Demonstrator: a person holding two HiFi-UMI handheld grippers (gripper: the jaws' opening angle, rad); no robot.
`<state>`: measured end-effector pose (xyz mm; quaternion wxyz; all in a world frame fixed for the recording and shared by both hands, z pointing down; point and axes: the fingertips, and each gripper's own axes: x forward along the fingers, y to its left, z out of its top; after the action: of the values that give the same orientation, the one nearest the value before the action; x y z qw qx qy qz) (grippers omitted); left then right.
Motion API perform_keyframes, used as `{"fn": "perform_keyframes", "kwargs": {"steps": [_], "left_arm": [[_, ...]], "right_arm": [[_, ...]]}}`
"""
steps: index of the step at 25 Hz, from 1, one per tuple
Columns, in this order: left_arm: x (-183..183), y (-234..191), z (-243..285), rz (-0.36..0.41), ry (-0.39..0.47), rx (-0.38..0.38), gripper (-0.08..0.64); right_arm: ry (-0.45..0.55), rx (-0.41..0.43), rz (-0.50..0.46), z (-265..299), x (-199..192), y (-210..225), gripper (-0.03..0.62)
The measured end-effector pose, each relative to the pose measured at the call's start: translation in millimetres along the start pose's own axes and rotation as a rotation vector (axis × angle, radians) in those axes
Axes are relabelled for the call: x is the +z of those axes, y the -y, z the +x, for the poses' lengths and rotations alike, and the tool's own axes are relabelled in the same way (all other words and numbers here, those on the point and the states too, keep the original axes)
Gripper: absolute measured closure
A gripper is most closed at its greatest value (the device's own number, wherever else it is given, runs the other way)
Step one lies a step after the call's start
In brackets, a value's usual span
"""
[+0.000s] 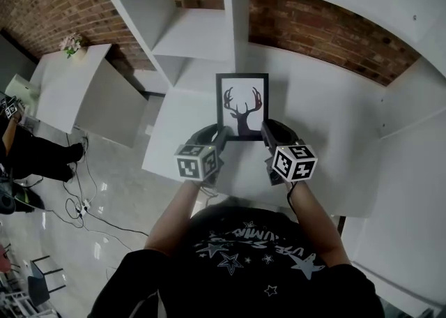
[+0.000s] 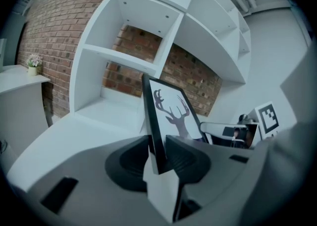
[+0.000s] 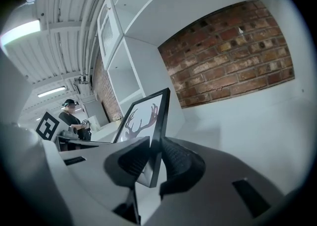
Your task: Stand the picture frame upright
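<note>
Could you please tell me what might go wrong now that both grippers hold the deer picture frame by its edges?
The left gripper and right gripper each pinch only a thin side edge low on the picture frame, so it could slip or pivot. If the grippers diverge, it may twist. No stand is visible, so it might topple on the white table once released.

Lighting even, diffuse and moderately bright in all views, with a cool, muted cast. Source seen: ceiling light strip point(image 3: 20, 30), upper left of the right gripper view, blown out. Floor point(image 1: 104, 191) carries soft glossy reflections. Shadows faint and soft-edged inside the shelf unit point(image 1: 195, 31). Heavy fisheye bending toward the edges; a dark vignette rings both gripper views. Left tool point(image 2: 157, 143) body, close to the lens, reads soft; picture frame point(image 2: 173, 113) and brick wall point(image 3: 233, 46) sharp.
</note>
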<state>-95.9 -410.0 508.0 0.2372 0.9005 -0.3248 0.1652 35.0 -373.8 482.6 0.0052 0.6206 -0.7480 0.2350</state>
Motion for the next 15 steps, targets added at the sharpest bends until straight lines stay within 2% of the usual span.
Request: {"fn": "perform_keyframes", "kwargs": {"steps": [12, 15], "left_arm": [[6, -44, 22, 0.057, -0.048, -0.036, 0.448], [5, -56, 33, 0.094, -0.057, -0.038, 0.449]], "right_arm": [[-0.027, -0.087, -0.020, 40, -14, -4, 0.512], [-0.043, -0.107, -0.033, 51, -18, -1, 0.517]]}}
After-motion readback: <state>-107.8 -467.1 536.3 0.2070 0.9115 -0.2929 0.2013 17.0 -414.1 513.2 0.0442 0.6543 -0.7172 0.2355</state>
